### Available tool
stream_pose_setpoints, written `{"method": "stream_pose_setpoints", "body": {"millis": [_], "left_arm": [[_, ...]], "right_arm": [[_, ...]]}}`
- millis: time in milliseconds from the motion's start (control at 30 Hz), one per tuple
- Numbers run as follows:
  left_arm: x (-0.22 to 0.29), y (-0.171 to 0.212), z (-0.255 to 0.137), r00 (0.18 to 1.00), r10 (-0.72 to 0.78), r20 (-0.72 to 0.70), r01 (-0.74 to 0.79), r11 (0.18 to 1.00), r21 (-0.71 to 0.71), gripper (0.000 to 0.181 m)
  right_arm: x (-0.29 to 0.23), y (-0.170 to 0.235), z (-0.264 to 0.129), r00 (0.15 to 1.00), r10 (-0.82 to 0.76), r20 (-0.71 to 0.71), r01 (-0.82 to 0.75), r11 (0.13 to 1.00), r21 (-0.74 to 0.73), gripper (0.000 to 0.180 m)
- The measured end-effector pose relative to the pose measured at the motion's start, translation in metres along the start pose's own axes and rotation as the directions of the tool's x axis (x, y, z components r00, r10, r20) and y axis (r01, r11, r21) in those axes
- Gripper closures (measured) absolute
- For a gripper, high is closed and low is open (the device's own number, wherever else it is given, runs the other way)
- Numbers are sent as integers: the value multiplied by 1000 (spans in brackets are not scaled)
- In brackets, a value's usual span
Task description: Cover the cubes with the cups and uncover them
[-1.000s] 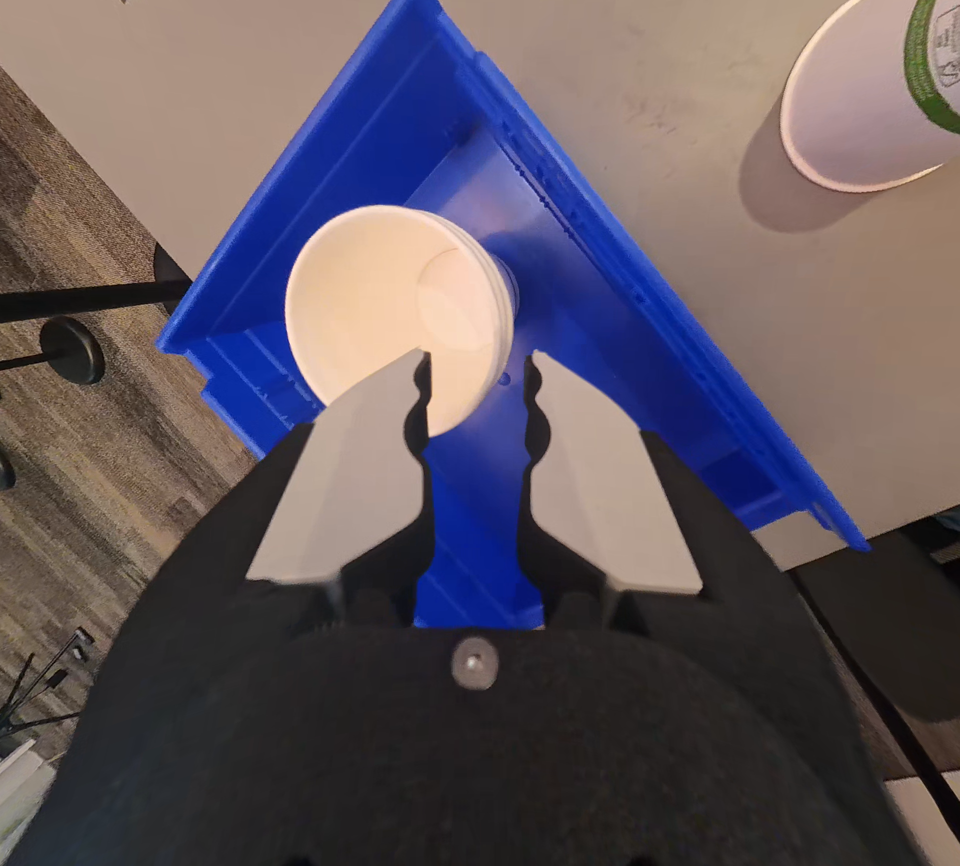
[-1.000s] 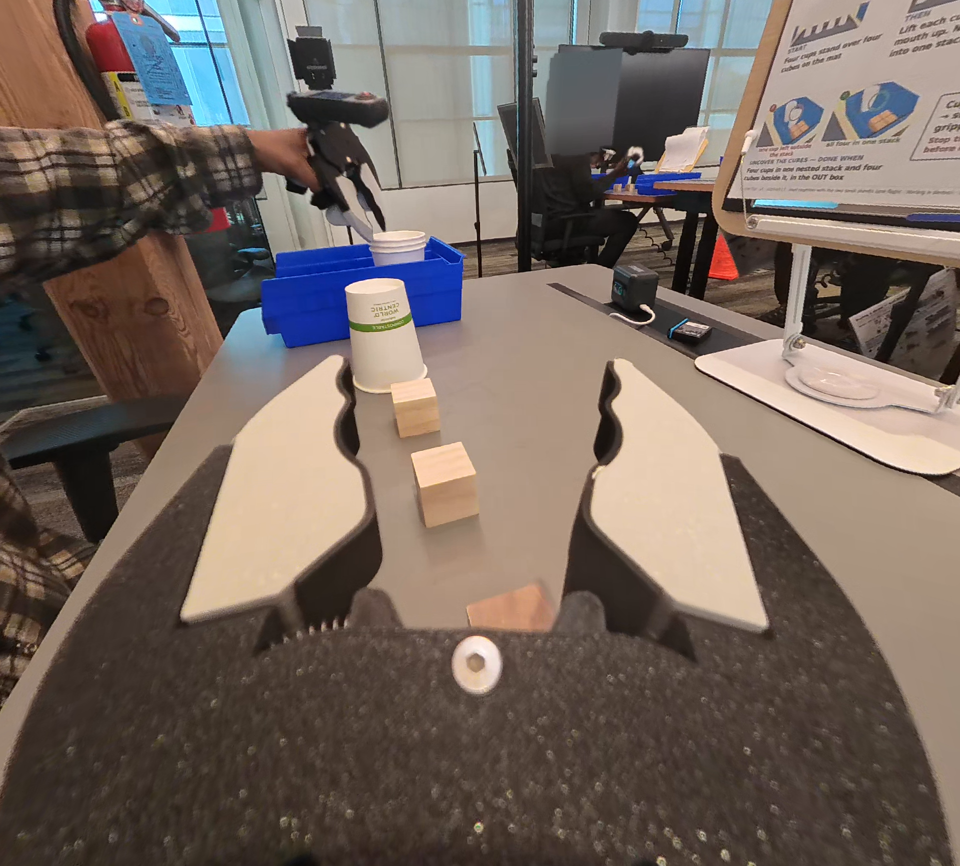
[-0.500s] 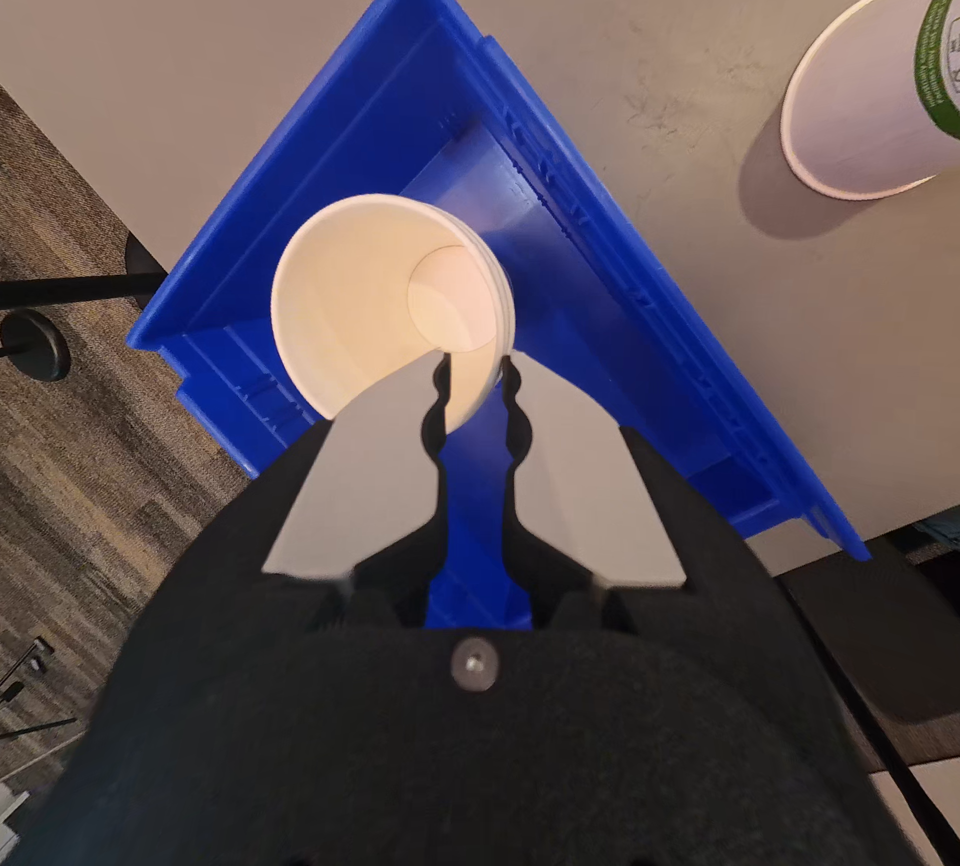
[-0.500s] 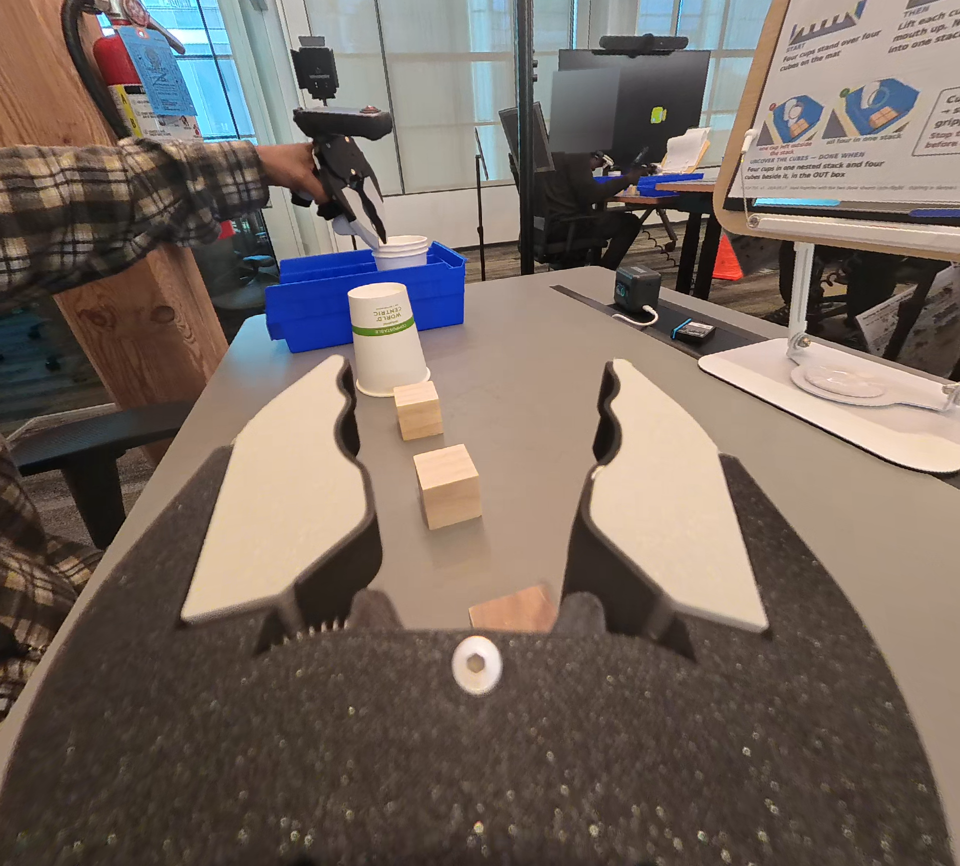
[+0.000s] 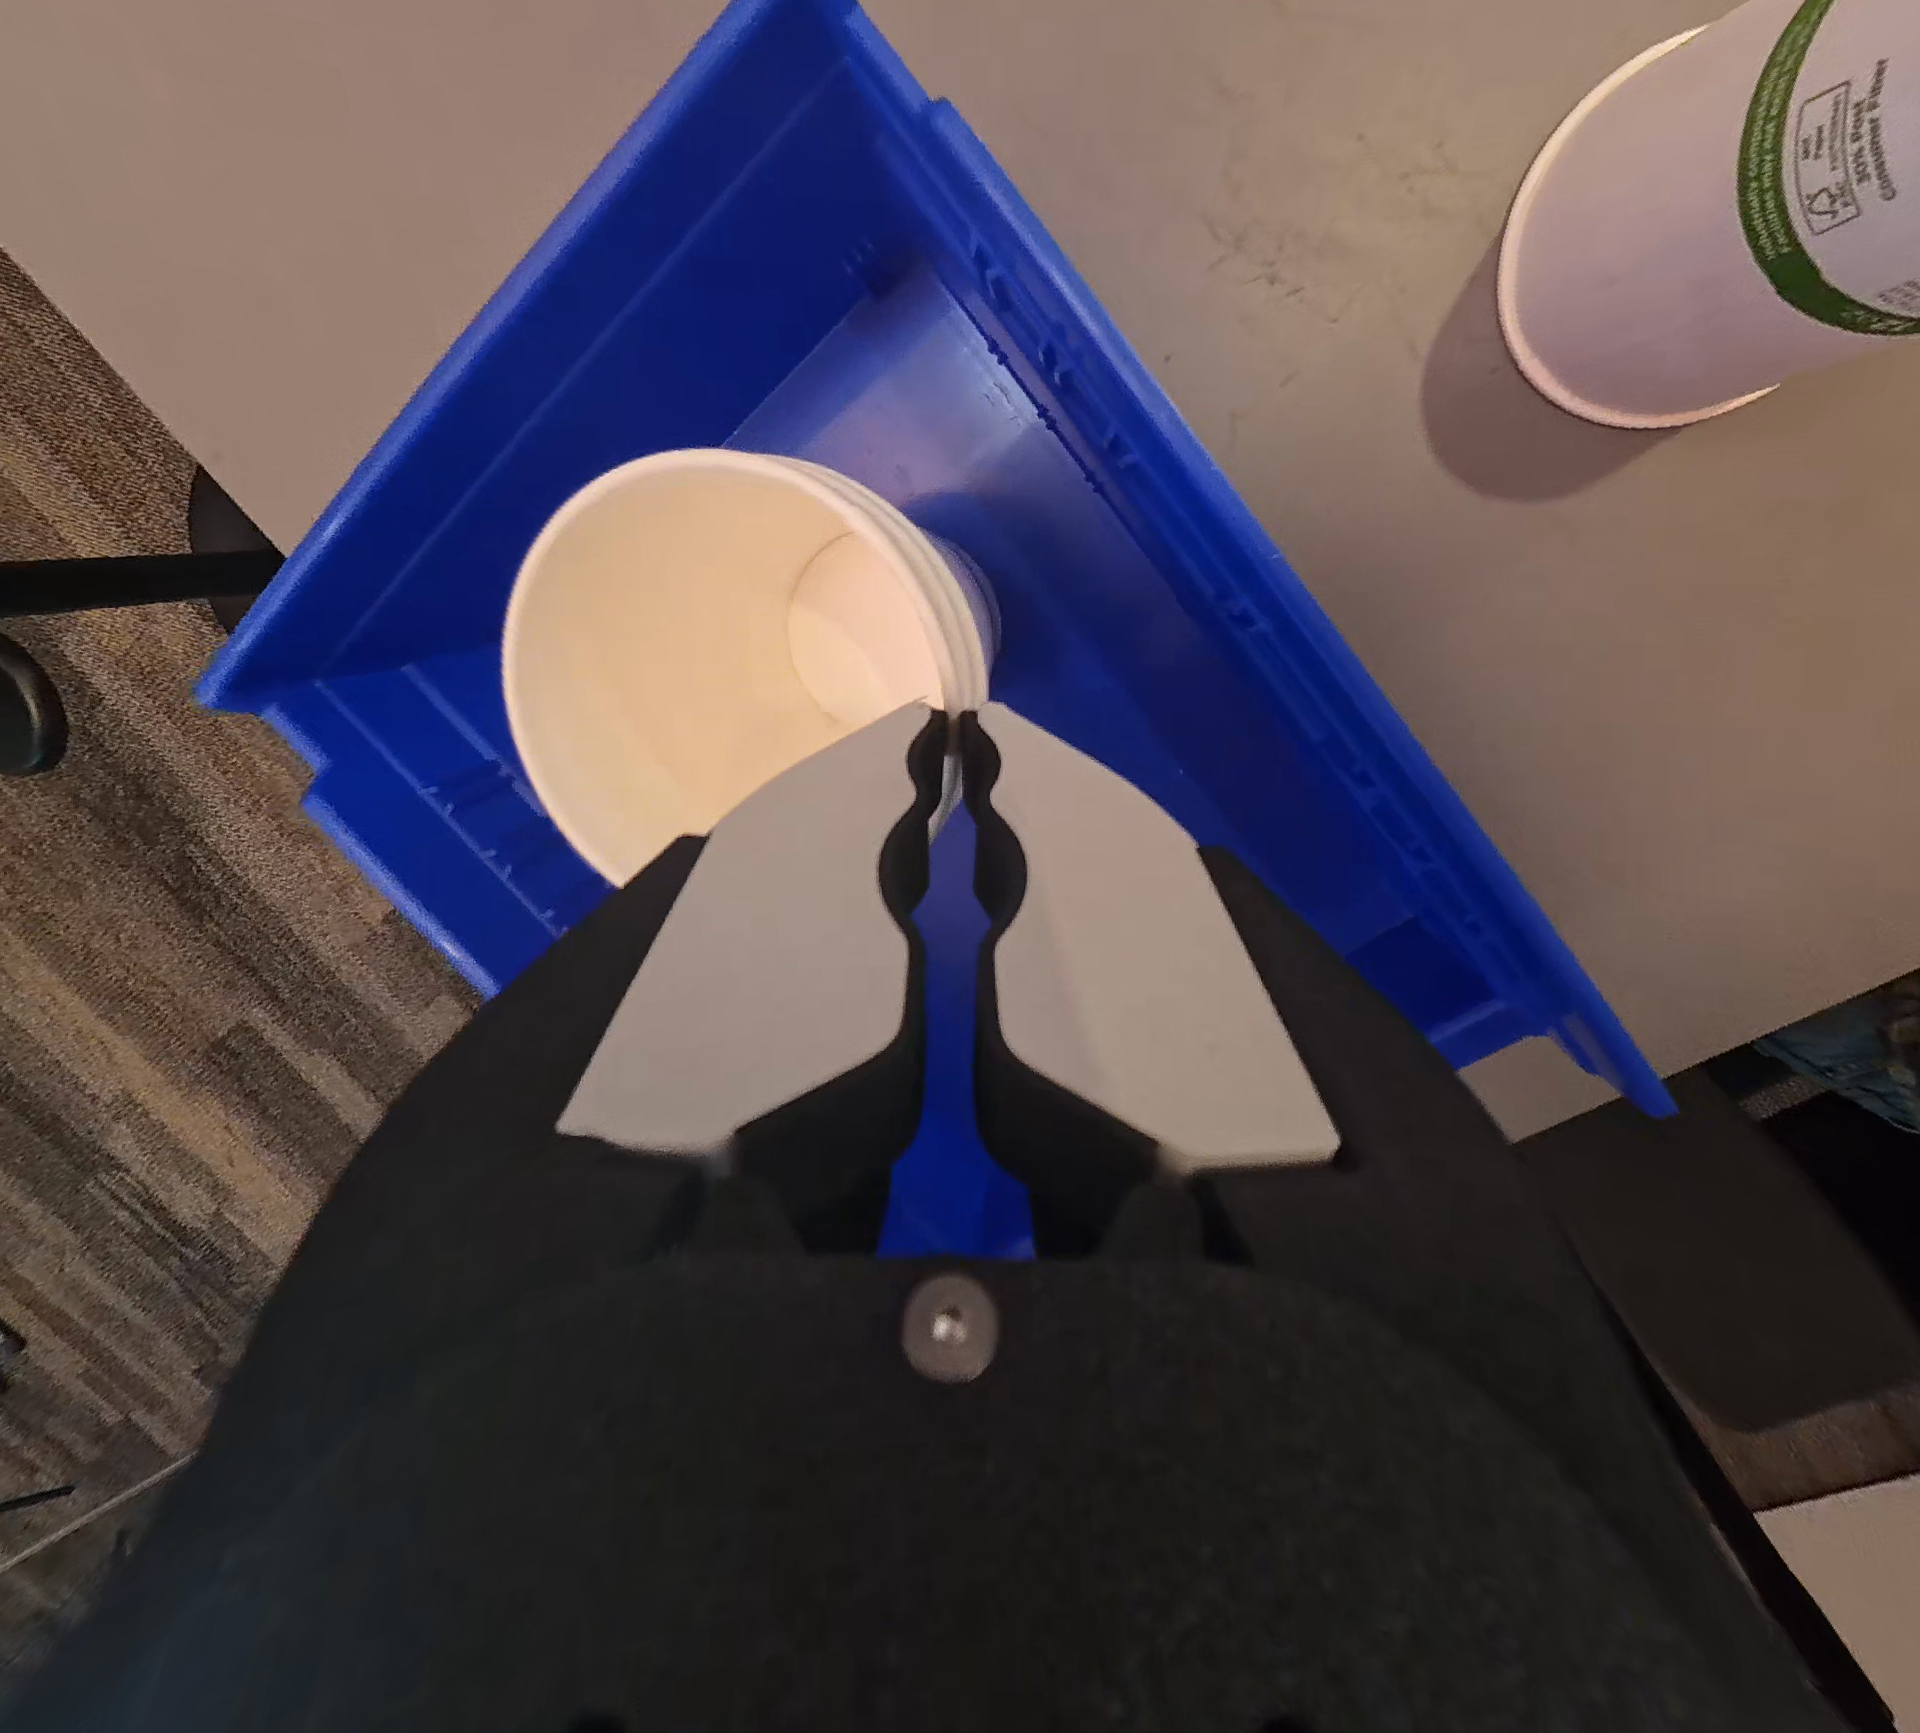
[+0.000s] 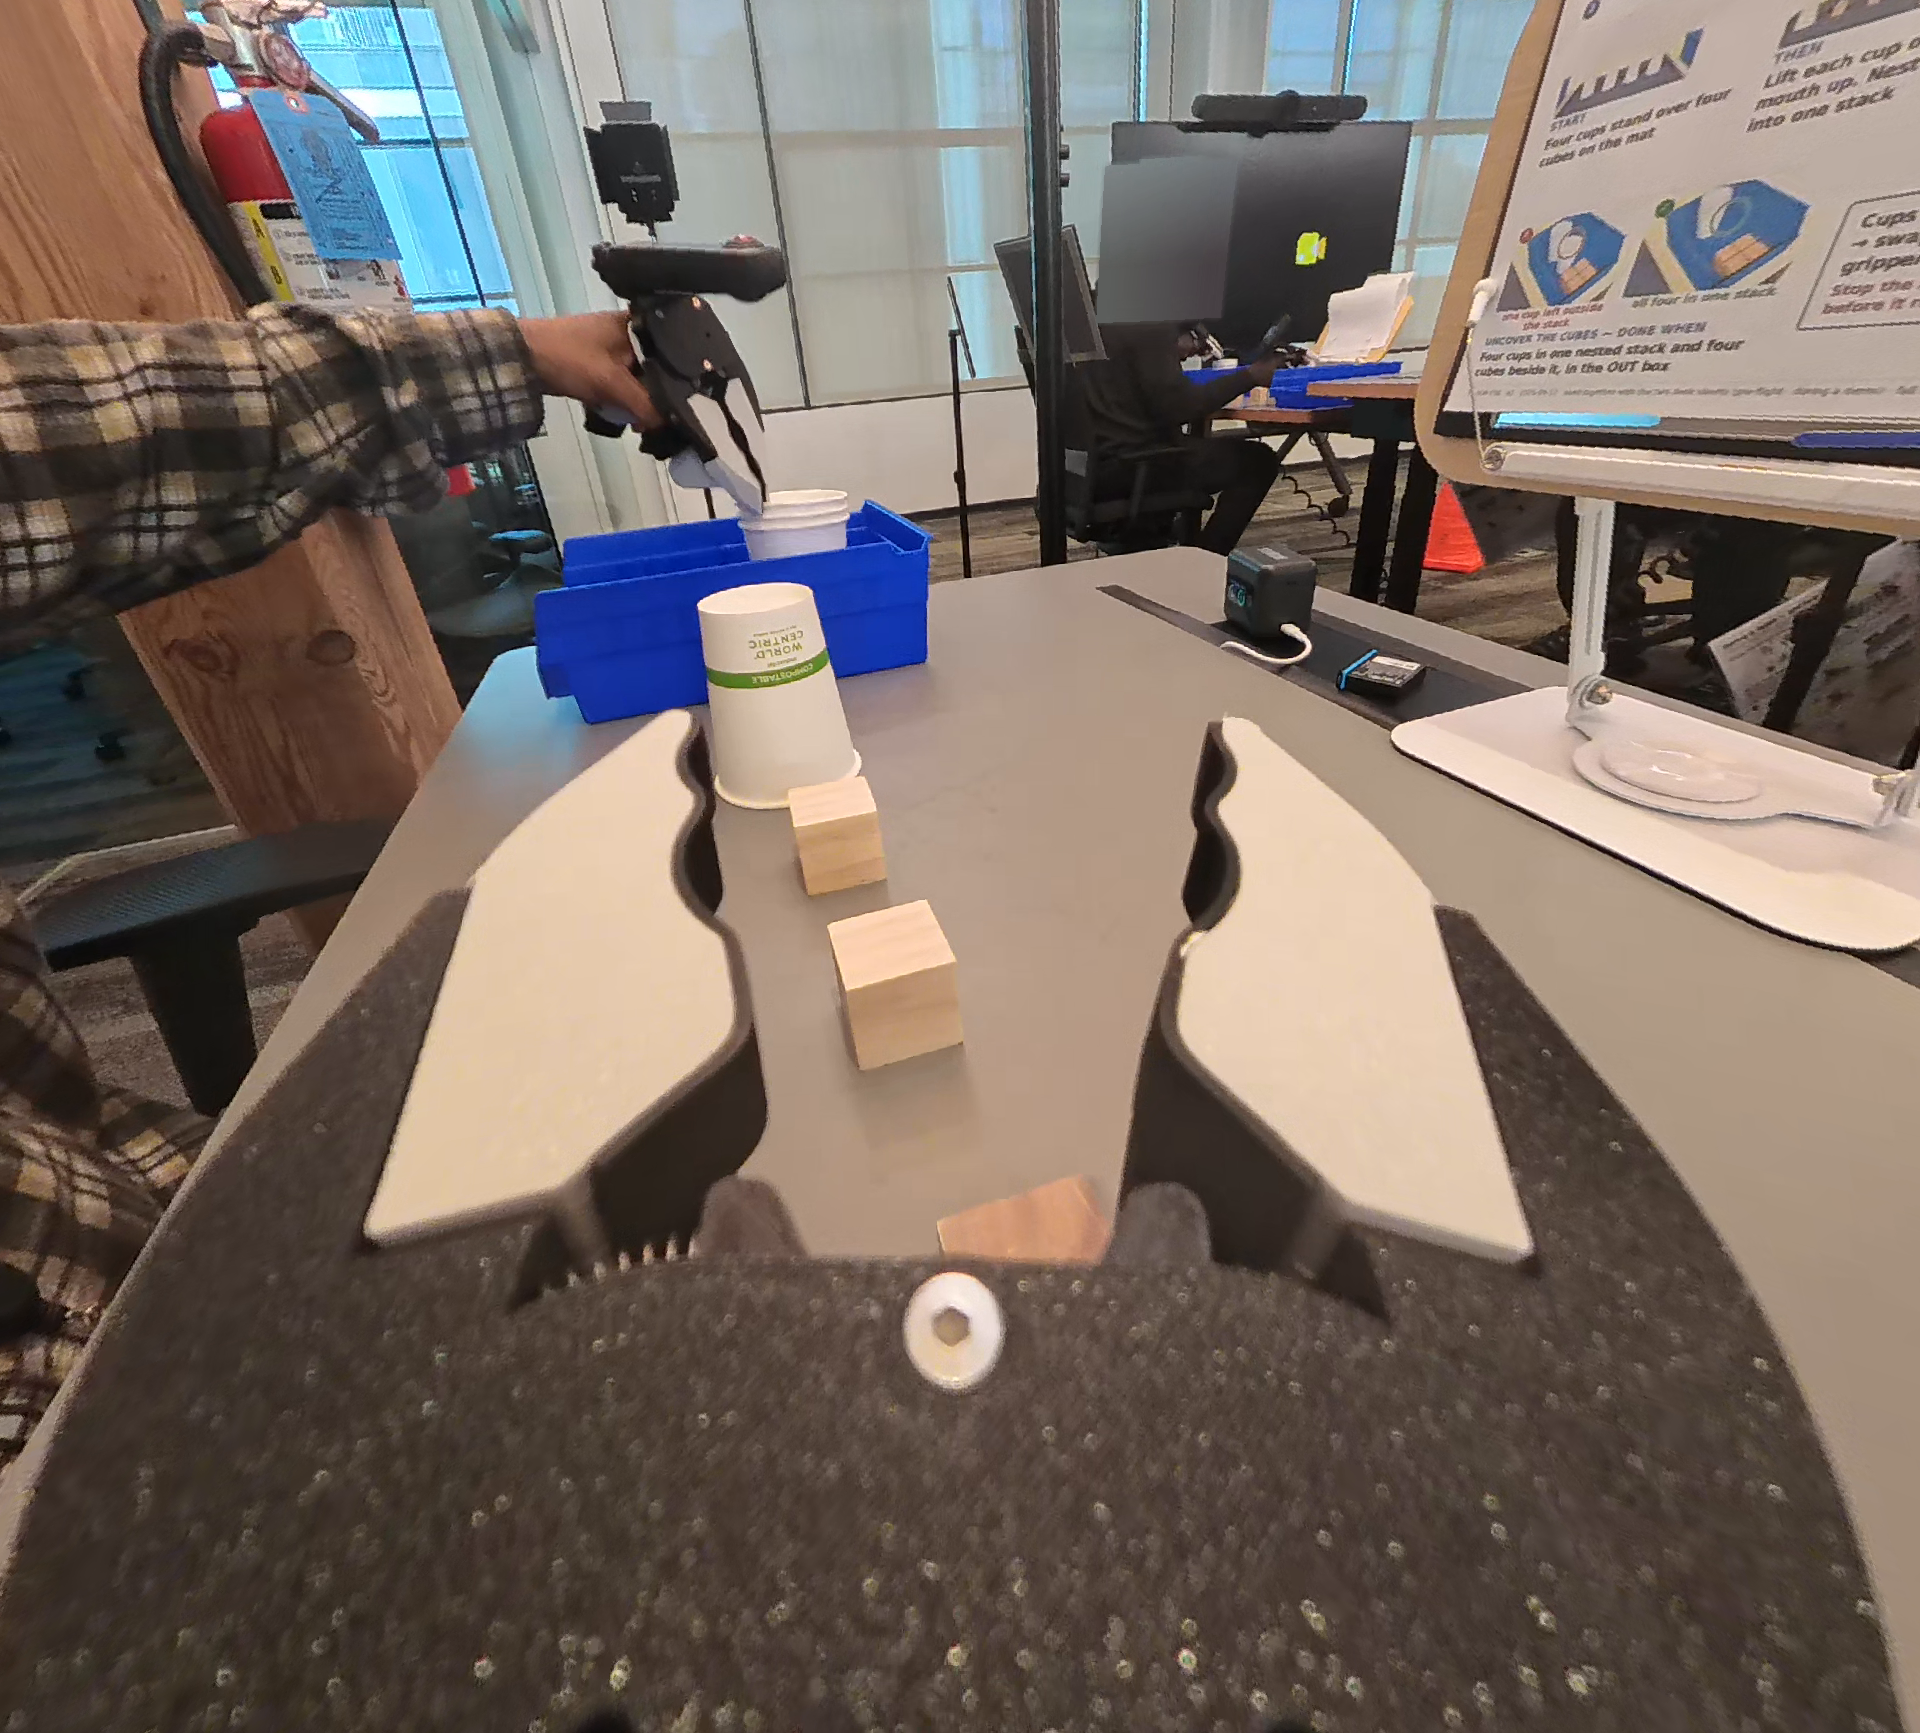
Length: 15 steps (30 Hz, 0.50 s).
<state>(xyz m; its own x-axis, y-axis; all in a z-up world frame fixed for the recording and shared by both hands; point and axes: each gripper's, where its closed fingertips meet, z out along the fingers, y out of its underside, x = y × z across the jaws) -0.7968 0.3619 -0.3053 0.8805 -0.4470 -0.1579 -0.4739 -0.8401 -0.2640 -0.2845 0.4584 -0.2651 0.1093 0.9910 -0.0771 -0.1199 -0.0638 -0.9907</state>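
Standing mouth-up in the bin (image 5: 644,395), the nested cups (image 5: 727,644) look light, thin and crushable; the left gripper (image 5: 956,727) pinches their rim. One cup (image 6: 774,707) sits inverted on the table beside bare cubes (image 6: 894,982). The right gripper (image 6: 951,862) gapes empty.

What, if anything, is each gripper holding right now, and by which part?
The left gripper pinches the rim of the nested cup stack in the blue bin. The right gripper holds nothing.
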Motion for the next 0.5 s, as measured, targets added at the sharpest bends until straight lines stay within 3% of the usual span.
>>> {"method": "stream_pose_setpoints", "body": {"millis": [267,500], "left_arm": [[-9,-6,-20,993,-3,115,0,1000,26,178],[-19,-24,-57,946,33,324,-58,996,68,178]], "right_arm": [[-2,0,1,1000,-3,7,3,1000,-1,94],[-3,-1,1,1000,-5,12,5,1000,0,95]]}}
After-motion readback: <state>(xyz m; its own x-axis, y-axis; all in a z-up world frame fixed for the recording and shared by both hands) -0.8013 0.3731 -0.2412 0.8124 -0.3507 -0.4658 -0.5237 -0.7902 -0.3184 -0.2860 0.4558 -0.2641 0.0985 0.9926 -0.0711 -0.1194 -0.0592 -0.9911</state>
